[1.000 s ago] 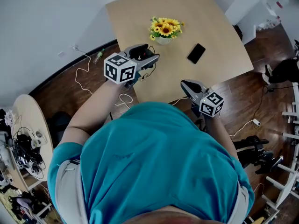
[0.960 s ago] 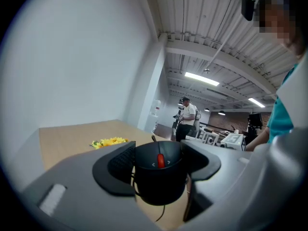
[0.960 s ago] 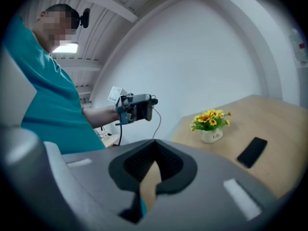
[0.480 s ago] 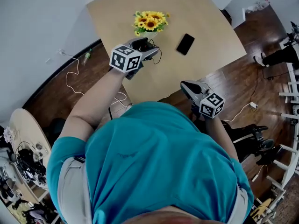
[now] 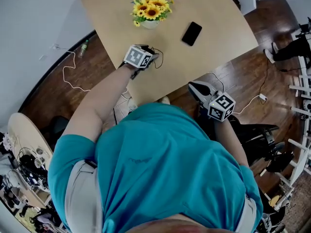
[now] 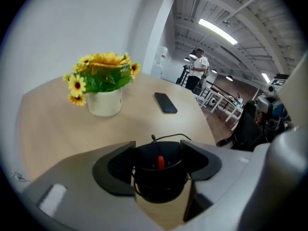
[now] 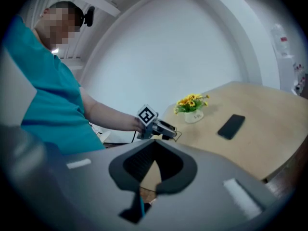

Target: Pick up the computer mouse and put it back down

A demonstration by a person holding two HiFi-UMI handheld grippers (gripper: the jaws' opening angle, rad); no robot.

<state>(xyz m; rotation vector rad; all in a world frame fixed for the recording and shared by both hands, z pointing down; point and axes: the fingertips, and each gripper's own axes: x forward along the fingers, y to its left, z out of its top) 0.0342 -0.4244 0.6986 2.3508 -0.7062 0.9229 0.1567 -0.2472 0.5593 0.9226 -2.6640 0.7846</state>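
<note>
Mouse point(image 6: 159, 176) is clamped between the half-spread jaws of the left tool point(image 6: 159, 154), low over the near edge of the table point(image 6: 57, 124) (right tool point(image 7: 153, 146) closed, empty), so this looks like the put-down; next, settle it flat, then release.

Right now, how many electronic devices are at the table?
2. A black phone lies flat on the table, right of the flower pot. A black wired mouse is clamped between the left gripper's fingers near the near edge. The gripper may hide more.
</note>
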